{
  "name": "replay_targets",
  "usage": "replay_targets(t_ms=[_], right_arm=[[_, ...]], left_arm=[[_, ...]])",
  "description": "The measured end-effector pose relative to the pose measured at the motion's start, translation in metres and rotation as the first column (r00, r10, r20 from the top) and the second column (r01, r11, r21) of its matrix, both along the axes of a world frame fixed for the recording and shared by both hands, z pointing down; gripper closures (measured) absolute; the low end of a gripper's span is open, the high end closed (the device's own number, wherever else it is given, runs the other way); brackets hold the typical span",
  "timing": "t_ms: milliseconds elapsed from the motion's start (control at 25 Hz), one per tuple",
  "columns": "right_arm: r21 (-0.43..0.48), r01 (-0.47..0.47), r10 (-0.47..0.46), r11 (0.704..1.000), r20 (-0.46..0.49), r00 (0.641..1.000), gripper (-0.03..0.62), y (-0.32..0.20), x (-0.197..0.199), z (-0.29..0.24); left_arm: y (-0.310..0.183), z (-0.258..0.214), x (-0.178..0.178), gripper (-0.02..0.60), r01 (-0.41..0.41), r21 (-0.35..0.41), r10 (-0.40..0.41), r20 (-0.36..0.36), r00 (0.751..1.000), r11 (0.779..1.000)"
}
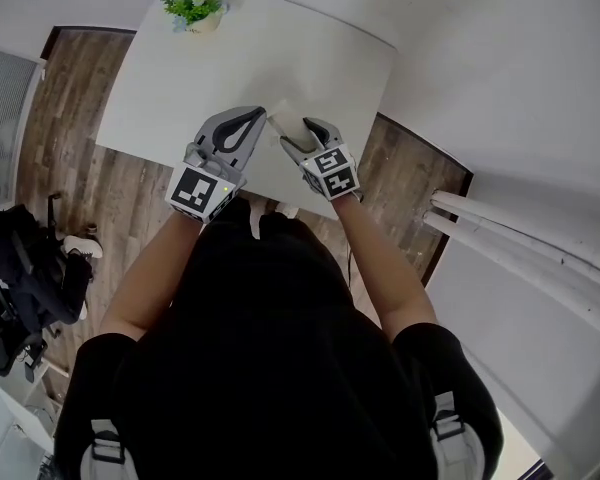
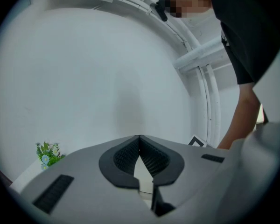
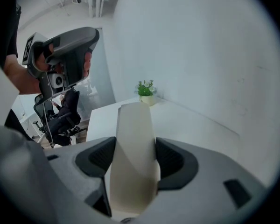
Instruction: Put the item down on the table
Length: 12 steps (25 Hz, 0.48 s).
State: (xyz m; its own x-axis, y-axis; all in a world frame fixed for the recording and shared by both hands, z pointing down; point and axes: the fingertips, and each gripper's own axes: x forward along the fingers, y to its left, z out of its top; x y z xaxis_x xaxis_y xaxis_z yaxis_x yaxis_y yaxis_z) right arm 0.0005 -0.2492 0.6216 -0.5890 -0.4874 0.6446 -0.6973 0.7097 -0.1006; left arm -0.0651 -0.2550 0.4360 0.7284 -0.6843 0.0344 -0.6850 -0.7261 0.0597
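In the right gripper view, a pale cream, tall, smooth item point(image 3: 133, 143) stands between the dark pads of my right gripper point(image 3: 135, 155), which is shut on it. From the head view the item point(image 1: 283, 122) pokes out ahead of the right gripper point(image 1: 302, 134), over the near edge of the white table point(image 1: 180, 78). My left gripper point(image 1: 259, 114) hovers just left of it with its jaws shut and empty. In the left gripper view its tips point(image 2: 140, 137) meet against the white wall. The left gripper point(image 3: 67, 50) also shows in the right gripper view, at upper left.
A small potted plant point(image 1: 193, 5) stands at the table's far left corner, also visible as the plant point(image 3: 146, 91). A black office chair point(image 1: 15, 288) stands on the wood floor at left. White pipes point(image 1: 520, 243) run along the wall at right.
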Motion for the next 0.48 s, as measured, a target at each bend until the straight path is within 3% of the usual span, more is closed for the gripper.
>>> replay_targets(t_ms=[480], right_arm=[[-0.133,0.017,-0.035,0.991,-0.135,0.99,0.318,-0.007,-0.015,0.081]], left_arm=[[-0.022,0.033,-0.006,0.588,-0.072,-0.038,0.074,0.055,0.996,0.997]])
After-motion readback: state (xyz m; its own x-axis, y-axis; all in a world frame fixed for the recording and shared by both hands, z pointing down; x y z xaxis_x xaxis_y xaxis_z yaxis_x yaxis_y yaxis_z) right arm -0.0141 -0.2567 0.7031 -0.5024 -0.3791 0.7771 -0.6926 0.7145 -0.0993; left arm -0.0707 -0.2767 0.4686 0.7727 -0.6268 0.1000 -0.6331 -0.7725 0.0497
